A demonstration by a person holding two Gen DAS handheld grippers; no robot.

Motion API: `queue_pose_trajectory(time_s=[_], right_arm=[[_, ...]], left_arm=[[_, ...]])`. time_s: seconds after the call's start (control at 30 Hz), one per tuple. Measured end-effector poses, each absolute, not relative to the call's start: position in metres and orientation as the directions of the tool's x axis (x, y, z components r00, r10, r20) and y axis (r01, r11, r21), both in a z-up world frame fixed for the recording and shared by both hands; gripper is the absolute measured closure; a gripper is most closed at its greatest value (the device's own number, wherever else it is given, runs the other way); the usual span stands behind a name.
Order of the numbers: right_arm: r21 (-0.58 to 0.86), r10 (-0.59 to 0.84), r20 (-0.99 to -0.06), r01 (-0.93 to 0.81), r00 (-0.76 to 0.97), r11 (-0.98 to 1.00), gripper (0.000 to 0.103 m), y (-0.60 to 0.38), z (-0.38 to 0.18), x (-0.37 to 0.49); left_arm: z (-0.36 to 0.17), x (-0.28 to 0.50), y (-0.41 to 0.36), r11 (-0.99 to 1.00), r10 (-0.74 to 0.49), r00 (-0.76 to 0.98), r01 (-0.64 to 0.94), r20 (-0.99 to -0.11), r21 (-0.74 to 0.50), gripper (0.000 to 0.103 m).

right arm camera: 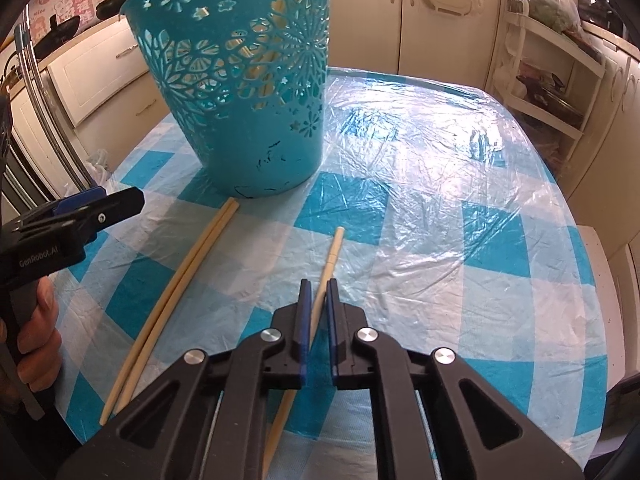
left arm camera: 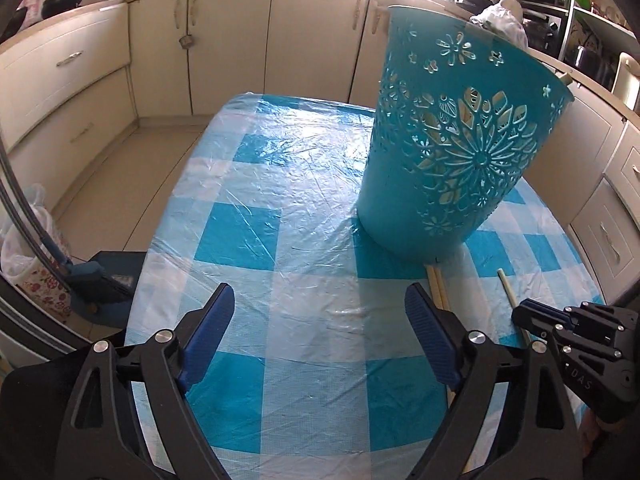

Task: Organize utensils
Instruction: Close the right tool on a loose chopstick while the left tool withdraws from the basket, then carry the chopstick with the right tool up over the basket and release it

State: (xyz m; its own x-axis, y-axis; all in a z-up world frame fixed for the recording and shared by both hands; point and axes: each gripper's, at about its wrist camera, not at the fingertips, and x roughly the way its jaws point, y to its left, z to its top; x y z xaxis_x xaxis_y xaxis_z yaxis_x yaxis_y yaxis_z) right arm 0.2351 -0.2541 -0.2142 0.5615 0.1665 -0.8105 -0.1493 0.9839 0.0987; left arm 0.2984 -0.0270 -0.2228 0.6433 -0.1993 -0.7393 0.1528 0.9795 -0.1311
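A teal cut-out basket (left arm camera: 452, 140) stands on the checked table and also shows in the right wrist view (right arm camera: 248, 92), with pale sticks visible inside it. My right gripper (right arm camera: 319, 292) is shut on a single cream chopstick (right arm camera: 330, 256) that lies on the table, its tip pointing toward the basket. Two more chopsticks (right arm camera: 176, 288) lie side by side to its left, their far ends at the basket's base. My left gripper (left arm camera: 320, 312) is open and empty above the table, left of the basket. The right gripper (left arm camera: 560, 324) appears at the right of the left wrist view.
The table (right arm camera: 460, 200) has a blue-and-white checked cloth under clear plastic. Cream kitchen cabinets (left arm camera: 240, 40) surround it. A white shelf unit (right arm camera: 540, 72) stands at the right. A bag and a dustpan (left arm camera: 96, 276) sit on the floor at the left.
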Motion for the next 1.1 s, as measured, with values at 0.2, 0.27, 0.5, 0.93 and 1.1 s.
queue_pose_trajectory(time_s=[0.2,0.27,0.5,0.93,1.1], right_arm=[[0.194,0.222,-0.809,-0.109,0.543,0.975,0.097,-0.266,-0.213,0.234],[0.219,0.239,-0.811,-0.102,0.535,0.970,0.097,-0.269,-0.213,0.232],[0.275,0.279,-0.810,-0.086,0.516,0.958,0.097,-0.268,-0.212,0.218],[0.327,0.310,-0.803,-0.060,0.509,0.943,0.097,-0.266,-0.200,0.200],[0.339,0.318,-0.791,-0.060,0.523,0.939,0.097,-0.266,-0.195,0.198]], left_arm=[[-0.229,0.302,-0.028,0.977,-0.210,0.612,0.155,-0.762,-0.145,0.017],[-0.230,0.301,-0.029,0.977,-0.212,0.611,0.160,-0.763,-0.143,0.017],[-0.234,0.304,-0.028,0.976,-0.213,0.588,0.158,-0.780,-0.147,0.017],[-0.234,0.306,-0.020,0.972,-0.233,0.583,0.133,-0.778,-0.192,0.016],[-0.233,0.307,-0.015,0.967,-0.251,0.587,0.123,-0.770,-0.221,0.015]])
